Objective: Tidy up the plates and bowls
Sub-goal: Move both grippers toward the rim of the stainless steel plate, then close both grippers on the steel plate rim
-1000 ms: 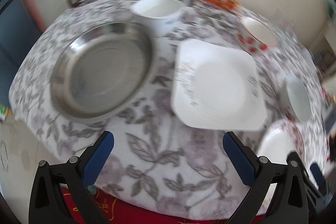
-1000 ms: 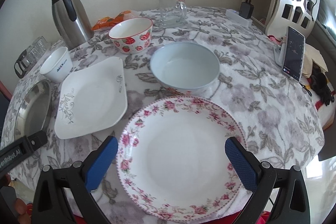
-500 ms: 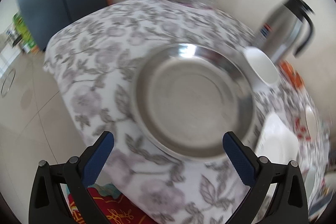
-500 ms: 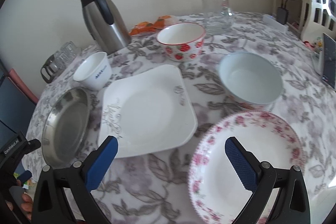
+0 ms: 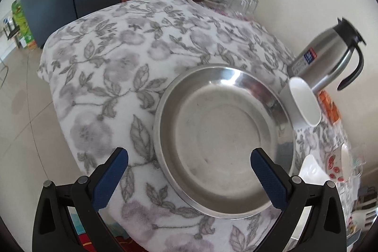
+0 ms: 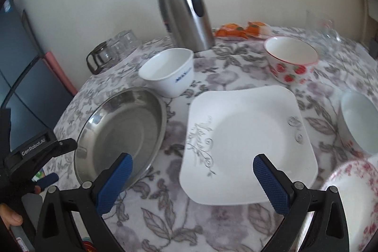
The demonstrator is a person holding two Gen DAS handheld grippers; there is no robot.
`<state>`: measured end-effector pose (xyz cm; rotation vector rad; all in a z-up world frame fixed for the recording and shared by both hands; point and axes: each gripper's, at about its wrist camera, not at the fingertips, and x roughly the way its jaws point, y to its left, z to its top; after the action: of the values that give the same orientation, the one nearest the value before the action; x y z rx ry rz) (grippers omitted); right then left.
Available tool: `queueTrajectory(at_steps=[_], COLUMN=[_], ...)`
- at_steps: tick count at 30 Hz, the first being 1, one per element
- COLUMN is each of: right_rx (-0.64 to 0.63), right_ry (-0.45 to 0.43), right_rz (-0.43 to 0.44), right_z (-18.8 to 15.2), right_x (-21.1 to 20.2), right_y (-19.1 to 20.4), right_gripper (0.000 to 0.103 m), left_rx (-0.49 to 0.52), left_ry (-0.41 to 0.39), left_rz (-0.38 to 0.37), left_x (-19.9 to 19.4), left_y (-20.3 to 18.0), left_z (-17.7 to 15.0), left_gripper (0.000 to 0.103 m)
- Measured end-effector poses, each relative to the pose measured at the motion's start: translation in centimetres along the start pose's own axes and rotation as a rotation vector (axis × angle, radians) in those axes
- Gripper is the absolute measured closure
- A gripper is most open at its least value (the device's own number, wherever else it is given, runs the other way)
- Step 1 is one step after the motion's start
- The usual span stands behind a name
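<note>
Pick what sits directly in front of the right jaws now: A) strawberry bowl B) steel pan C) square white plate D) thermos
C: in the right wrist view the square white plate fills the space ahead of the open right gripper, with the steel pan off to its left and the strawberry bowl and thermos farther back.

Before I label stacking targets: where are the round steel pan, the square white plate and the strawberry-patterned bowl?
round steel pan (image 5: 224, 141), left wrist view, flat inner base.
square white plate (image 6: 250, 134), right wrist view, centre well.
strawberry-patterned bowl (image 6: 291, 70), right wrist view, outer wall.
</note>
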<state>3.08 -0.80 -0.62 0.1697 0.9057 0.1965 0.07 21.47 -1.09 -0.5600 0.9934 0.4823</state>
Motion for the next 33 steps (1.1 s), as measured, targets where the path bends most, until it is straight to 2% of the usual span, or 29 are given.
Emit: queueTrajectory(at_steps=[4, 7, 12, 16, 20, 24, 27, 30, 32, 33], right_rx=[-0.023, -0.012, -0.008, -0.009, -0.029, -0.035, -0.038, -0.032, -0.025, -0.026], right_ry=[0.016, 0.017, 0.032, 0.051, 0.073, 0.092, 0.105, 0.119, 0.133, 0.136], right_rz=[-0.002, -0.001, 0.029, 0.080, 0.084, 0.101, 0.112, 0.116, 0.128, 0.136], right_z=[0.5, 1.0, 2.2, 2.8, 3.0, 3.3, 3.5, 3.5, 3.5, 3.5], right_x=[1.5, 2.7, 4.3, 5.6, 7.0, 8.2, 9.0, 9.9, 10.3, 10.5], right_y=[1.8, 2.1, 2.5, 3.0, 3.5, 3.8, 3.8, 3.6, 3.6, 3.6], right_gripper=[0.000, 0.001, 0.016, 0.024, 0.037, 0.044, 0.049, 0.056, 0.059, 0.062], left_rx=[0.024, 0.026, -0.039, -0.039, -0.033, -0.029, -0.019, -0.013, -0.003, 0.002], left_ry=[0.014, 0.031, 0.042, 0.017, 0.016, 0.008, 0.009, 0.017, 0.021, 0.020], left_rz=[0.019, 0.080, 0.093, 0.113, 0.112, 0.120, 0.123, 0.128, 0.131, 0.131], left_x=[1.0, 1.9, 3.2, 3.6, 4.4, 5.2, 5.7, 6.5, 6.8, 7.0], left_y=[-0.5, -0.2, 1.2, 1.2, 1.0, 0.9, 0.8, 0.5, 0.3, 0.2], left_z=[0.5, 0.9, 1.6, 2.4, 3.0, 3.6, 4.0, 4.2, 4.3, 4.4], left_gripper=[0.000, 0.000, 0.000, 0.001, 0.007, 0.008, 0.022, 0.030, 0.041, 0.043])
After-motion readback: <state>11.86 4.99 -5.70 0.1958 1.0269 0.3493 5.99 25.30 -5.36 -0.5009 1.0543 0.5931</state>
